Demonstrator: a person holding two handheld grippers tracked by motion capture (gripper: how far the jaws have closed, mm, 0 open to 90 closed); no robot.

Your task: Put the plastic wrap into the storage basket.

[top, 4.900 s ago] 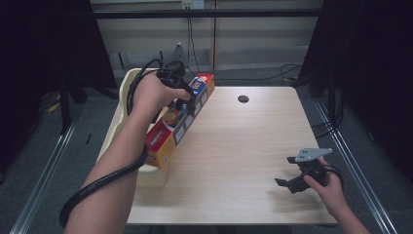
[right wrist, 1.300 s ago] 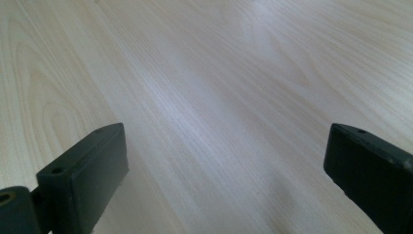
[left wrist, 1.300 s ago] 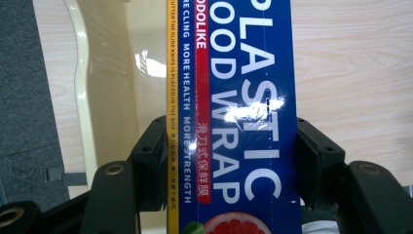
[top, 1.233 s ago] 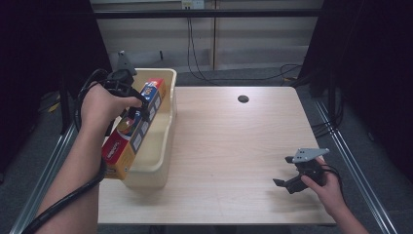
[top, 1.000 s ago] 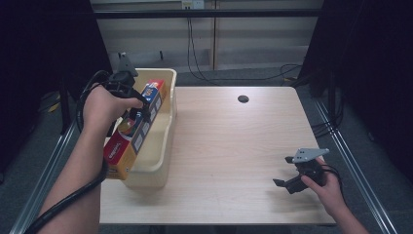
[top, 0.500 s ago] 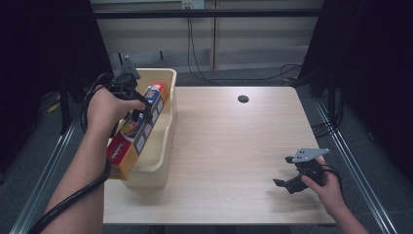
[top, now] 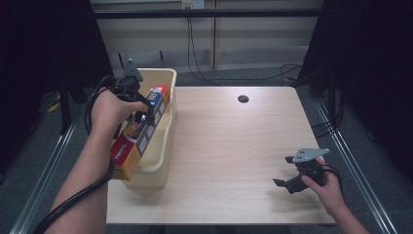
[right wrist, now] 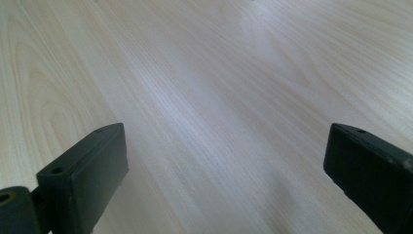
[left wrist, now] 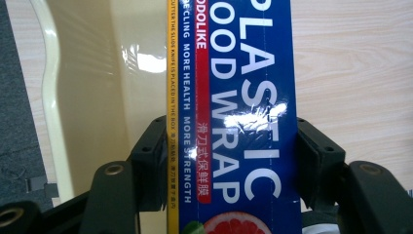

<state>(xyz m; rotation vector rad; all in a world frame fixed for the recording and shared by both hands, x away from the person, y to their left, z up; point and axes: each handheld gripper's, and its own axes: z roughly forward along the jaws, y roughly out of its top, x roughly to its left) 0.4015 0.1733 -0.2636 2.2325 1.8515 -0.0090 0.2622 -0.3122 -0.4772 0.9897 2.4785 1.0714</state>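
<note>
A long plastic wrap box (top: 140, 131), blue, red and orange, lies lengthwise over the cream plastic basket (top: 163, 156) at the table's left edge. My left gripper (top: 134, 109) is shut on the box near its middle; in the left gripper view the blue box (left wrist: 238, 117) is clamped between both black jaws, with the basket's inside (left wrist: 97, 87) below it. My right gripper (top: 287, 178) rests low over the table's near right corner, its jaws wide open with bare wood between them (right wrist: 219, 146).
The light wooden table (top: 234, 146) has a small dark round hole (top: 243, 99) near its far edge. Cables run across the floor behind the table. A metal rail (top: 350, 156) runs along the table's right side, another along the left.
My left gripper has carried the box from over the table's left part out over the basket and lowered it slightly. The right gripper has stayed put.
</note>
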